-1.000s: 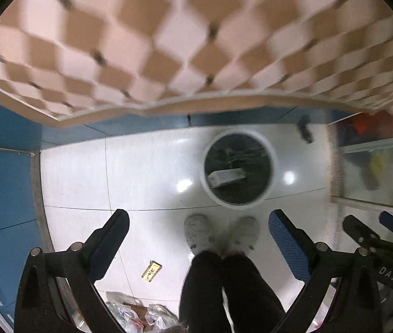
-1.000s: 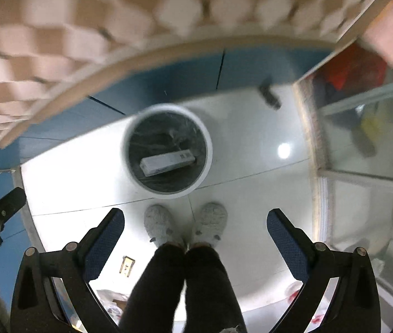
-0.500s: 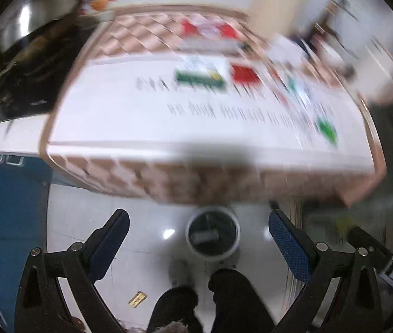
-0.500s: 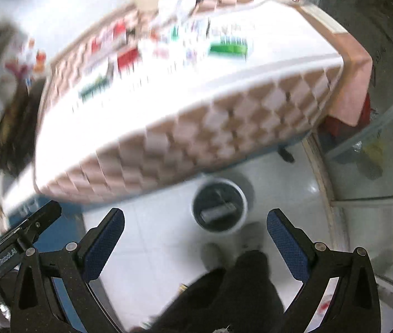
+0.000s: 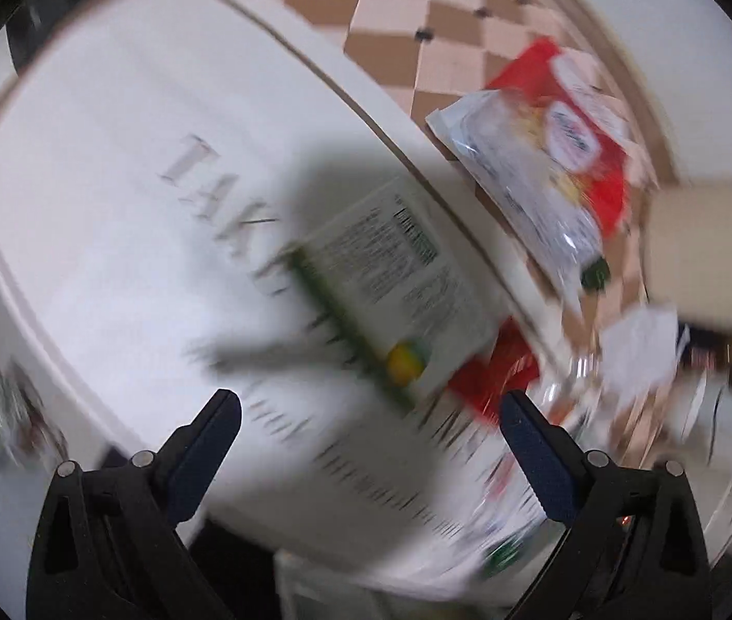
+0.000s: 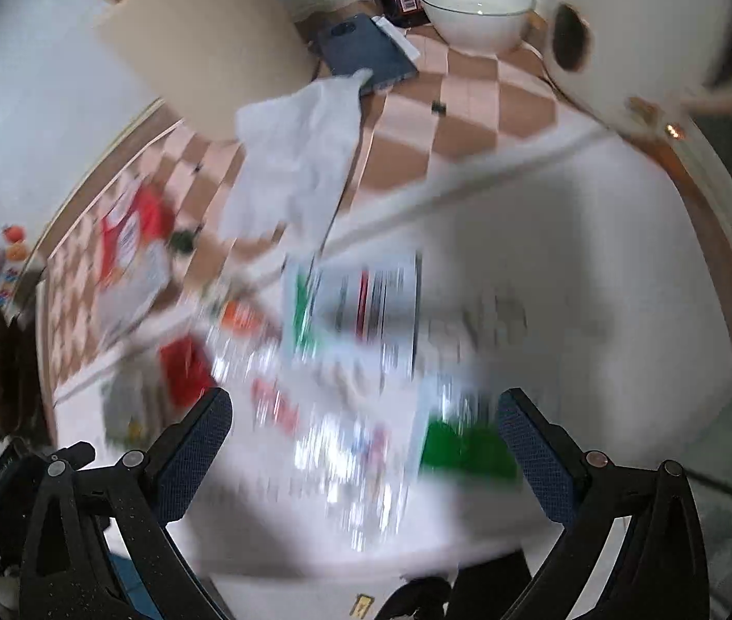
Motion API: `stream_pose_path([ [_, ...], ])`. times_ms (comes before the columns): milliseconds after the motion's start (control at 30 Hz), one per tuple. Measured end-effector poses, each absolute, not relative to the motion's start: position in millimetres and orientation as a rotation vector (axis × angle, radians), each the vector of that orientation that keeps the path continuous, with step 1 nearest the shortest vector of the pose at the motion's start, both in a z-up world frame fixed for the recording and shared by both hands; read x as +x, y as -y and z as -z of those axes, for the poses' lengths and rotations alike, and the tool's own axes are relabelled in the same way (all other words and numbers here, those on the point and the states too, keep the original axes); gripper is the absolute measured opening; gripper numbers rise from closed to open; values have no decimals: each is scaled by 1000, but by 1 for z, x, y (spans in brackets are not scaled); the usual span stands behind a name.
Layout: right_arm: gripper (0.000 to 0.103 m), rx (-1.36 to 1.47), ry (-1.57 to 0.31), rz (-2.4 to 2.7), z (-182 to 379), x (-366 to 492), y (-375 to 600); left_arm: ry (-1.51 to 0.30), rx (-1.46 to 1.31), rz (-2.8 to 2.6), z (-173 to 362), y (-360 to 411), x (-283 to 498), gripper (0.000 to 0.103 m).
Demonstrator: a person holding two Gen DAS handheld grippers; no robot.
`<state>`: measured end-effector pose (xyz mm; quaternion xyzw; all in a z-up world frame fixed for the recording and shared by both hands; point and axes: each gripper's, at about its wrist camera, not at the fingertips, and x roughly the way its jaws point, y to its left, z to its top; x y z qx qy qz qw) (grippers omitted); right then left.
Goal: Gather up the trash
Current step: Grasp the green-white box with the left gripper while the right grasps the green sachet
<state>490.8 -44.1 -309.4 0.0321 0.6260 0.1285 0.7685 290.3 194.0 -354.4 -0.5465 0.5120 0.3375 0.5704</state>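
While both views smear with motion blur, the counter (image 5: 107, 165) shows as a white sheet with grey lettering laid over a pink-and-brown checked cloth, and it serves as the landmark for everything else.

Largest of the trash is the red-and-clear snack bag (image 5: 547, 165), lying on the counter's far checked border. Next comes the green-edged carton (image 5: 392, 289), flat on the counter's white middle, straight ahead of the left claw (image 5: 368, 423), which is spread wide and empty. A crumpled white tissue (image 6: 299, 165) lies on the counter's checked border, beside a dark phone (image 6: 366, 51) and short of a white bowl (image 6: 477, 10). Smaller red and green wrappers near the counter's front edge are too blurred to name.

The right claw (image 6: 366, 421) is also spread, with nothing between its 2 fingers.

Risks, as I judge them: closing while moving this fast could knock the carton away or off the counter's edge; a reach for the tissue could drag the phone; the slippery bag may slide from a shallow pinch.
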Motion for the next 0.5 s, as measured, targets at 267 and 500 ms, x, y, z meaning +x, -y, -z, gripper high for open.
stream_pose_path([
  [267,103,35,-1406,-310,344,558,27,-1251,-1086,-928,373,-202,337,78],
  [500,90,-55,-1482,-384,378,549,12,-1394,-389,-756,360,-133,339,77],
])
